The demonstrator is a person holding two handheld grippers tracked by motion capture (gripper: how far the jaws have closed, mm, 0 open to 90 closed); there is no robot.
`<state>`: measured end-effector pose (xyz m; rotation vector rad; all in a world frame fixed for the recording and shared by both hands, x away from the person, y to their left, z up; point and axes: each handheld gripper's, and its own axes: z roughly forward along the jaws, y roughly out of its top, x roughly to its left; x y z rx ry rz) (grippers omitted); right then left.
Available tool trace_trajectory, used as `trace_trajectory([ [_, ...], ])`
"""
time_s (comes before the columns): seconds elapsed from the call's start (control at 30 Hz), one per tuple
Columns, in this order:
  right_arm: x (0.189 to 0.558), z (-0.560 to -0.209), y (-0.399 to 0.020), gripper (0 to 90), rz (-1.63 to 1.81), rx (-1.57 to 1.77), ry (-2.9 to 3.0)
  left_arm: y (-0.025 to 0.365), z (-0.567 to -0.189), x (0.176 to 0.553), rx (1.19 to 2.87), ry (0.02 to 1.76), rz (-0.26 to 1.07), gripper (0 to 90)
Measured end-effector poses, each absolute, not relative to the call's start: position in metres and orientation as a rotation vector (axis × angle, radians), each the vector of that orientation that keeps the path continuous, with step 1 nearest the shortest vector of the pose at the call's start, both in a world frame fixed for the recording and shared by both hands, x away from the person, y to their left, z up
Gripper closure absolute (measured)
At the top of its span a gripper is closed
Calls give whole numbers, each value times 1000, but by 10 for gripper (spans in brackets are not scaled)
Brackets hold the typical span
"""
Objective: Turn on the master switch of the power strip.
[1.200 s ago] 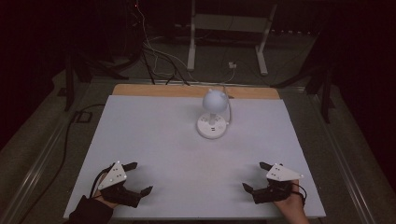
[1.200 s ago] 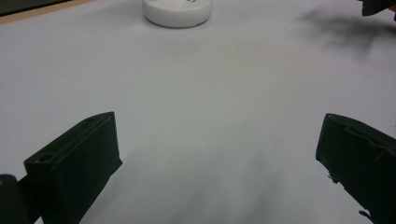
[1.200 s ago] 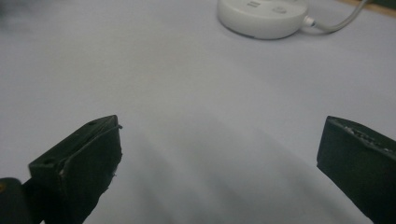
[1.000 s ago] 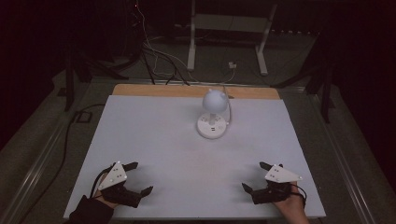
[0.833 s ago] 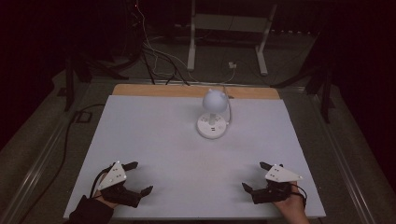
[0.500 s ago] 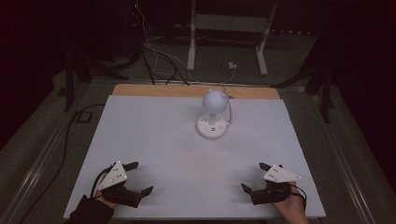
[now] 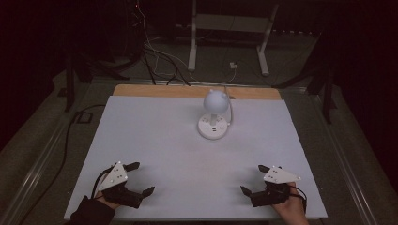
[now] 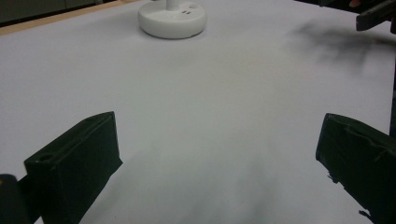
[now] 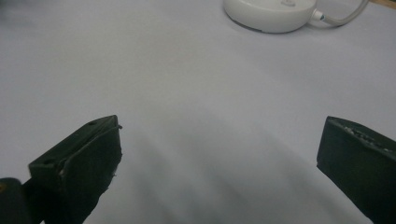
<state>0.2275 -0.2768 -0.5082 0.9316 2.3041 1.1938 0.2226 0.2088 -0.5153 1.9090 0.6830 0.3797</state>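
Lamp (image 7: 214,118), white, round base with globe head, is seen upright at the far middle of the table (image 7: 155,136), well apart from both grippers. Left gripper (image 7: 140,178) is held at the near left edge, jaws spread wide, nothing between them. Right gripper (image 7: 252,179) is held at the near right edge, jaws likewise spread, nothing gripped. Lamp base is seen far ahead in the 2 gripper views.

Dim overall, bg near black; white table (image 7: 155,136) brightest; soft shadows, slight blur in close views.
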Motion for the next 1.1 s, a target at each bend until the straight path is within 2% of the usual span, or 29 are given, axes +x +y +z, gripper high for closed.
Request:
trace_trajectory([
  [0.4,227,-508,-269,0,1223,946,2354,207,-515,222,1911,678,376,2],
  [1.1,236,-486,-258,0,1315,927,2377,207,-514,222,1908,674,374,2],
])
